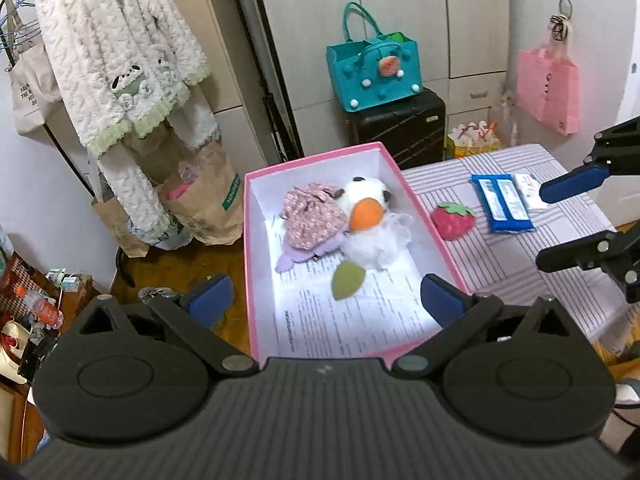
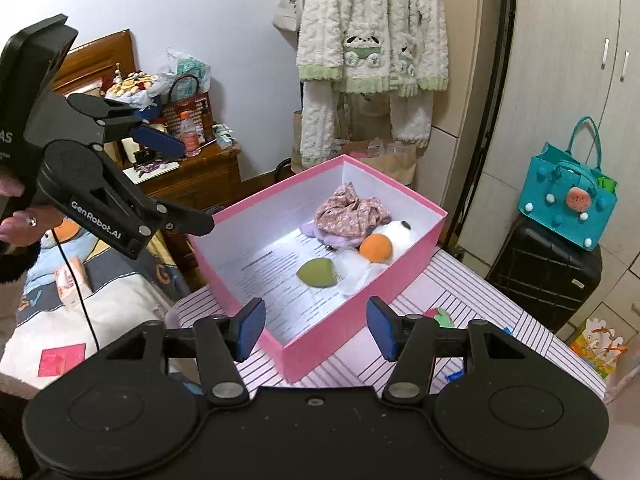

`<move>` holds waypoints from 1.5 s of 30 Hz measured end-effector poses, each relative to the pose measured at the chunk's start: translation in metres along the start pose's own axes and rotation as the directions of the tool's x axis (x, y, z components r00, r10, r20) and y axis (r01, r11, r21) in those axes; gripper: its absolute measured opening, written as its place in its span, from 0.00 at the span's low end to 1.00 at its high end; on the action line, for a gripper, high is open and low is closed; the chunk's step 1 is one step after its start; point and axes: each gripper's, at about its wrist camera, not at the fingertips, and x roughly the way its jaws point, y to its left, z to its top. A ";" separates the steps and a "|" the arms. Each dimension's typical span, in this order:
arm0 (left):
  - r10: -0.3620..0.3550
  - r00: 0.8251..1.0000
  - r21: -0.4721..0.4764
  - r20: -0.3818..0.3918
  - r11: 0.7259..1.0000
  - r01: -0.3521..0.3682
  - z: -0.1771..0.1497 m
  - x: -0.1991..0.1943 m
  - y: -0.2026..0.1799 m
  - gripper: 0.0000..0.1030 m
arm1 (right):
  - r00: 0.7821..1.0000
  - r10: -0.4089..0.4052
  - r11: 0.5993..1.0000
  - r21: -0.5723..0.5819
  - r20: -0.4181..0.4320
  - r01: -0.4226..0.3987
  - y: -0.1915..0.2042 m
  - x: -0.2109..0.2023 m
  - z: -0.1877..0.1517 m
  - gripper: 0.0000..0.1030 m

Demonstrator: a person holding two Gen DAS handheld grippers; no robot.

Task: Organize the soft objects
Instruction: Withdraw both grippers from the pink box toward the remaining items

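A pink box with white walls stands on the striped table; it also shows in the right wrist view. In it lie a floral-dressed purple doll, a white plush duck with an orange beak and a green felt piece. A red plush strawberry lies on the table just right of the box. My left gripper is open and empty above the box's near end. My right gripper is open and empty above the box's near corner; it also shows in the left wrist view.
Blue tissue packs and a white pack lie on the striped tablecloth. A teal bag sits on a black suitcase. Fluffy clothes hang on a rack. Paper bags stand on the floor.
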 end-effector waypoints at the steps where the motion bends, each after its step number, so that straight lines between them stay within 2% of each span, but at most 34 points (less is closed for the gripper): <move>1: -0.005 1.000 0.002 -0.002 1.000 0.005 -0.002 -0.003 -0.001 0.99 | 1.000 0.002 1.000 -0.002 -0.001 -0.002 0.002 -0.003 -0.002 0.61; 5: -0.023 1.000 0.004 -0.011 1.000 0.024 -0.009 -0.017 -0.009 0.99 | 1.000 0.008 1.000 0.002 0.001 -0.008 0.006 -0.016 -0.013 0.62; 8: -0.070 0.997 -0.005 -0.026 0.998 0.070 -0.012 -0.027 -0.016 0.99 | 1.000 0.008 1.000 0.002 0.007 -0.008 0.010 -0.027 -0.023 0.64; 13: -0.077 0.997 0.053 -0.016 0.996 0.078 -0.020 -0.043 -0.039 0.99 | 1.000 0.010 1.000 0.006 0.015 -0.010 0.012 -0.041 -0.041 0.67; 17: -0.108 0.994 0.095 -0.028 0.989 0.110 -0.027 -0.044 -0.059 0.99 | 1.000 0.009 1.000 0.018 0.019 -0.009 0.010 -0.049 -0.058 0.67; 23: -0.151 0.986 0.180 -0.070 0.970 0.162 -0.036 -0.029 -0.098 0.99 | 0.999 -0.013 0.999 0.041 0.030 0.012 0.004 -0.058 -0.089 0.68; 28: -0.198 0.974 0.211 -0.109 0.953 0.217 -0.040 -0.011 -0.125 0.97 | 0.999 -0.040 0.995 0.086 0.000 0.040 -0.011 -0.057 -0.115 0.69; 33: -0.287 0.952 0.173 -0.108 0.938 0.302 -0.037 0.003 -0.140 0.96 | 0.997 -0.079 0.992 0.101 -0.012 0.080 -0.024 -0.060 -0.137 0.69; 41: -0.308 0.950 0.179 -0.053 0.933 0.313 -0.030 0.025 -0.165 0.96 | 0.986 -0.167 0.975 0.153 0.012 0.163 -0.061 -0.049 -0.167 0.69; 45: -0.344 0.938 0.161 -0.032 0.925 0.345 -0.029 0.049 -0.174 0.95 | 0.981 -0.191 0.965 0.192 0.043 0.180 -0.087 -0.042 -0.178 0.69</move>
